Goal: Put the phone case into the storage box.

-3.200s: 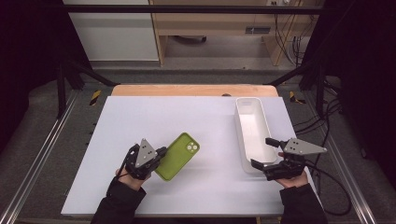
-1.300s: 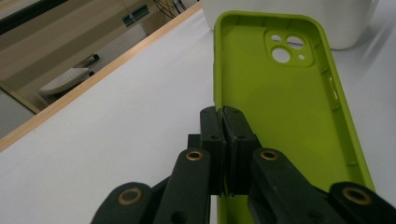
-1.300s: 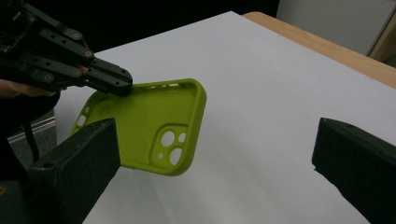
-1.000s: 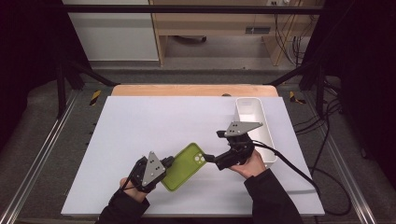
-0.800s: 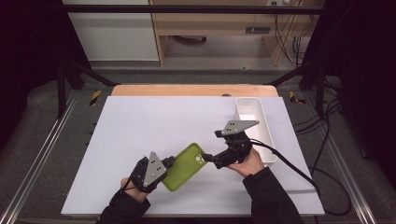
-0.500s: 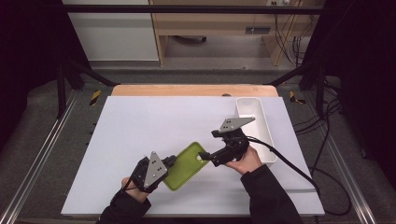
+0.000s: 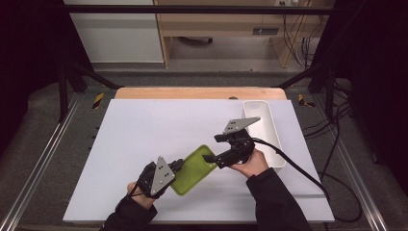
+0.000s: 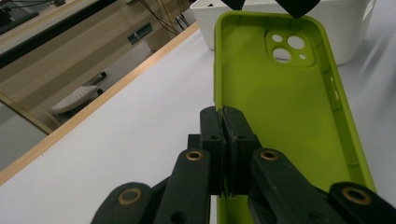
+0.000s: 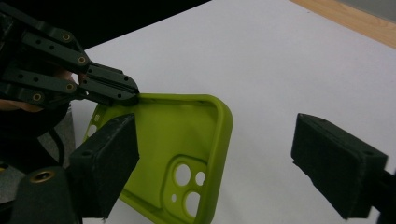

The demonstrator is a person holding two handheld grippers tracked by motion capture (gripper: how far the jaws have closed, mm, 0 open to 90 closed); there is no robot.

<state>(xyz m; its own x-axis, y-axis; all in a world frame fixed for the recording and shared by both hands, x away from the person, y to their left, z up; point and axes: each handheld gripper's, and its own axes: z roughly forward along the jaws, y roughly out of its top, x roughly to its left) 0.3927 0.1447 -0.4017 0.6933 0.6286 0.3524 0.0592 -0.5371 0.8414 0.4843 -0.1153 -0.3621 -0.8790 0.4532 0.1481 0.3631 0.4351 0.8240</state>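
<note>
A lime-green phone case (image 7: 192, 171) lies hollow side up at the front middle of the white table, its camera holes at the far right end. My left gripper (image 7: 176, 165) is shut on the case's side wall (image 8: 219, 100) near its lower end, fingers (image 8: 211, 135) pressed together. My right gripper (image 7: 210, 158) stands open at the camera end, one pad (image 9: 109, 154) over the case (image 9: 163, 135) and the other pad (image 9: 334, 156) beyond its edge over bare table. The left gripper (image 9: 128, 95) shows across the case in the right gripper view.
A long white bin (image 7: 275, 144) stands along the table's right side, just behind my right hand; its wall (image 8: 252, 21) rises beyond the case. A black cable (image 7: 308, 175) trails from the right gripper over the table's front right. A wooden strip (image 7: 197, 93) borders the back.
The right gripper left the bin and moved left to the case's camera end, still open. The left gripper kept its hold and drew the case toward the front; it now lies hollow side up.
</note>
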